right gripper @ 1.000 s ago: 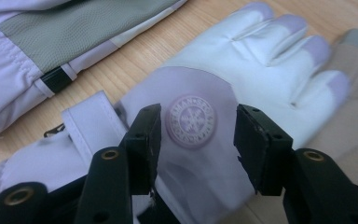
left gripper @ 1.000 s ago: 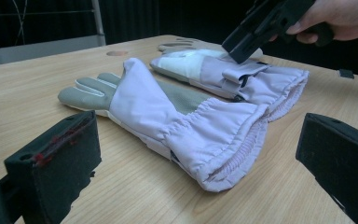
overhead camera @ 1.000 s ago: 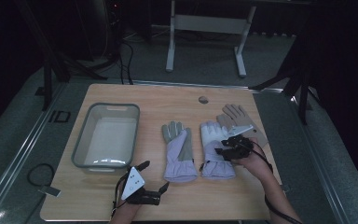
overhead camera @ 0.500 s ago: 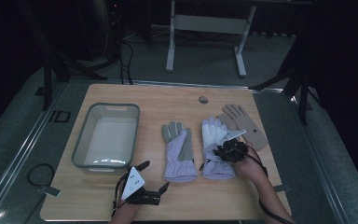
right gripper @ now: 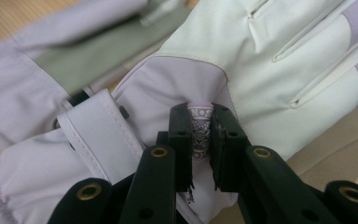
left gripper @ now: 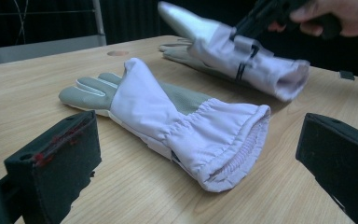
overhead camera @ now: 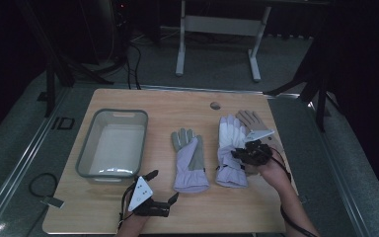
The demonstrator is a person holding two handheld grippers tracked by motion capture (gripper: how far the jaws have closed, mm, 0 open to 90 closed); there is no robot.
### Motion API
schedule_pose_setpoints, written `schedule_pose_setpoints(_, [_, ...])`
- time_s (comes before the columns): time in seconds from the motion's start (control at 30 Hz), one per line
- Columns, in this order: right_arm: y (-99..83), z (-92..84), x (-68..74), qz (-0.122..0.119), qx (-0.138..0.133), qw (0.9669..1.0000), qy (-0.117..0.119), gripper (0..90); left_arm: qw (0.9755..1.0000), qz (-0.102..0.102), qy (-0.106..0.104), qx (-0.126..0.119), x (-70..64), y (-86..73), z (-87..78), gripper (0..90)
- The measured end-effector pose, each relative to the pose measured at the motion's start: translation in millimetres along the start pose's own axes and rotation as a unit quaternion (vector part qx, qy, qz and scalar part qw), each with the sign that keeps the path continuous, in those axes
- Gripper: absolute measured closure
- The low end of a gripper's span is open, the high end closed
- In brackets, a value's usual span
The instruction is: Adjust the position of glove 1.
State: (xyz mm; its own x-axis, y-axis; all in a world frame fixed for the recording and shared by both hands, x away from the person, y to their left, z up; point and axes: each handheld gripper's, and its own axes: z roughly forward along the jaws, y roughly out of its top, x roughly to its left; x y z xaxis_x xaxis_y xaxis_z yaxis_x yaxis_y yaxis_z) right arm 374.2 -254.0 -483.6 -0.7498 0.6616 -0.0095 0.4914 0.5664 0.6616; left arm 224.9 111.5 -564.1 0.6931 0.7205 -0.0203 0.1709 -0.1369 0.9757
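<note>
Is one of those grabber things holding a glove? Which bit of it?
Yes. The right hand-held gripper has just closed and pinches the right-hand glove by a fold of fabric on its back, near the wrist strap. The left hand-held gripper holds nothing.

Third glove (overhead camera: 256, 123) partly under right glove (overhead camera: 229, 148)

My high view is dim: only the wooden table (overhead camera: 128, 212) is lit from above, the room around it black. My right gripper view blurs its far corners; the left gripper view stays bright and sharp.
</note>
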Motion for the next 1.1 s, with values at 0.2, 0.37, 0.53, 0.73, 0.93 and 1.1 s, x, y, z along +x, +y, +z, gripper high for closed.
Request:
schedule_pose_setpoints(0.2, [24.3, -19.9, 8.9, -0.008, -0.02, 0.9997, 0.006, 80.1, 1.0, 0.001, 0.001, -0.001, -0.1, -0.1, -0.4, 0.0])
schedule_pose_setpoints(0.37, [49.2, -26.6, 29.7, -0.026, -0.034, 0.999, 0.01, 80.0, 1.0, 0.001, 0.002, -0.003, -0.3, -0.3, -0.6, 0.0])
schedule_pose_setpoints(0.53, [72.7, -21.9, 48.4, -0.039, -0.038, 0.9984, 0.017, 80.0, 1.0, 0.003, 0.002, -0.005, -0.8, -0.5, -1.3, 0.0])
schedule_pose_setpoints(0.73, [92.1, 1.7, 75.3, -0.046, -0.016, 0.9986, 0.02, 80.0, 0.9999, -0.005, 0.001, -0.016, 0.7, -0.5, -4.3, 0.0])
schedule_pose_setpoints(0.93, [97.5, 24.1, 90.4, -0.046, 0.007, 0.9985, 0.029, 80.0, 0.9998, -0.008, 0.006, -0.02, 0.7, -0.6, -5.1, 0.0])
schedule_pose_setpoints(1.1, [94.5, 48.0, 99.4, -0.051, 0.037, 0.9977, 0.025, 79.9, 0.9999, -0.003, 0.002, -0.015, 0.1, -0.8, -4.0, 0.0])
